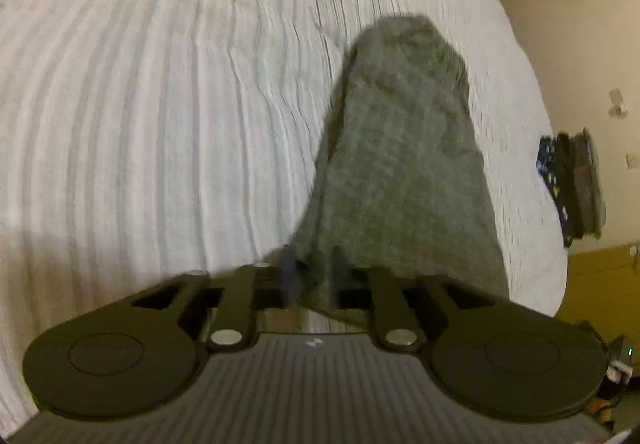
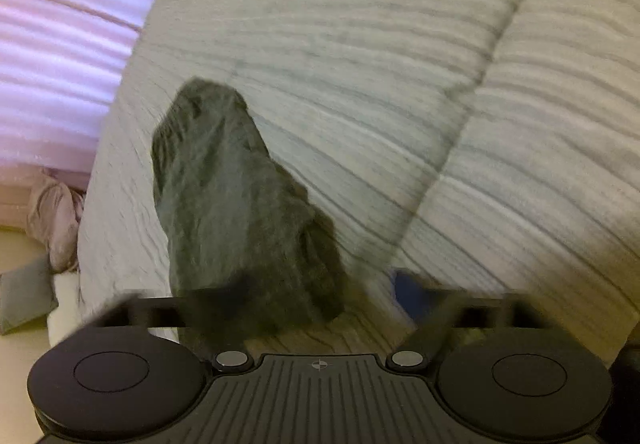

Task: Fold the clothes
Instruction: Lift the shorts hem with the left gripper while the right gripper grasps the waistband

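A grey knitted garment (image 1: 404, 148) lies stretched over the white ribbed bedcover (image 1: 160, 104). My left gripper (image 1: 314, 276) is shut on its near edge, and the cloth runs away from the fingers toward the far right. In the right wrist view the same grey garment (image 2: 236, 212) hangs bunched over the left finger of my right gripper (image 2: 320, 304). That gripper's jaws stand wide apart and its blue right fingertip (image 2: 412, 296) is bare. The view is blurred.
A stack of folded dark clothes (image 1: 572, 184) sits at the bed's right edge. A pink striped cover (image 2: 60, 44) lies left of the white bedcover (image 2: 400, 84), with a pink bundle (image 2: 56, 220) and a grey cloth (image 2: 24, 296) on the floor.
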Demonstrator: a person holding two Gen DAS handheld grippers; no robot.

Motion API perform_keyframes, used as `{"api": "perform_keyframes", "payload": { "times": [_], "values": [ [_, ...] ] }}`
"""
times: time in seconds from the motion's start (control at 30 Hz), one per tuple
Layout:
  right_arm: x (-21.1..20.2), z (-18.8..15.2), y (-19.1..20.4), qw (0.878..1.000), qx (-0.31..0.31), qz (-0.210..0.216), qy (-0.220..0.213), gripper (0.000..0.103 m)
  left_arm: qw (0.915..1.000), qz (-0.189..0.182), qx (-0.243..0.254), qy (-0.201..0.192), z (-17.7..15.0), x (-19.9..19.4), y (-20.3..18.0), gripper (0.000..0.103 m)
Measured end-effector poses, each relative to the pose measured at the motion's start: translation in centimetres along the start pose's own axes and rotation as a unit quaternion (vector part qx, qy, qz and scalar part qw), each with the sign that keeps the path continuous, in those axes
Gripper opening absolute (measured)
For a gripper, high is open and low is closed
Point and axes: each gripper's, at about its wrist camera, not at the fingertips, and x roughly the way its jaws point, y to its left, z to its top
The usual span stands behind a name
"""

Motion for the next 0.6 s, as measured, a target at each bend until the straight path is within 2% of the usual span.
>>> {"api": "perform_keyframes", "payload": {
  "times": [0.07, 0.13, 0.17, 0.23, 0.27, 0.3, 0.33, 0.37, 0.4, 0.47, 0.6],
  "values": [
    [0.4, -0.3, 0.0, 1.000, -0.003, 0.018, -0.001, 0.083, 0.9999, -0.004, -0.007, -0.010, 0.4, -0.7, 0.8, 0.032],
    [1.7, -0.7, -0.2, 0.999, -0.011, 0.030, 0.000, 0.073, 0.9997, -0.017, -0.016, -0.010, 0.8, 0.0, 1.6, 0.035],
    [2.7, -0.8, -0.3, 0.999, -0.015, 0.033, 0.005, 0.065, 0.9994, -0.028, -0.020, -0.005, 0.9, 0.8, 1.7, 0.040],
    [3.9, -1.0, -0.7, 0.999, -0.011, 0.031, 0.009, 0.051, 0.9984, -0.049, -0.028, 0.005, 1.1, 2.5, 1.9, 0.041],
    [4.4, -1.1, -1.0, 1.000, -0.006, 0.029, 0.010, 0.040, 0.9977, -0.060, -0.028, 0.009, 1.1, 3.0, 1.8, 0.039],
    [4.8, -1.0, -1.2, 0.999, 0.000, 0.031, 0.012, 0.022, 0.9974, -0.067, -0.023, 0.015, 1.0, 3.4, 1.6, 0.033],
    [4.8, -0.8, -1.2, 0.999, 0.000, 0.036, 0.019, 0.017, 0.9970, -0.073, -0.018, 0.022, 0.9, 3.9, 1.3, 0.023],
    [4.7, -0.5, -1.0, 0.999, -0.008, 0.038, 0.026, 0.013, 0.9966, -0.076, -0.010, 0.032, 0.7, 4.1, 0.9, 0.004],
    [4.3, -0.2, -0.6, 0.999, -0.021, 0.037, 0.031, 0.010, 0.9964, -0.077, -0.004, 0.036, 0.4, 4.0, 0.6, 0.003],
    [3.0, 0.7, 0.5, 0.997, -0.061, 0.031, 0.037, 0.009, 0.9966, -0.080, -0.002, 0.021, -0.4, 2.9, 0.0, 0.003],
    [-1.0, 3.7, 3.1, 0.991, -0.126, 0.034, 0.037, 0.008, 0.9940, -0.105, -0.028, -0.010, -2.6, 0.0, -1.6, 0.003]
  ]
}}
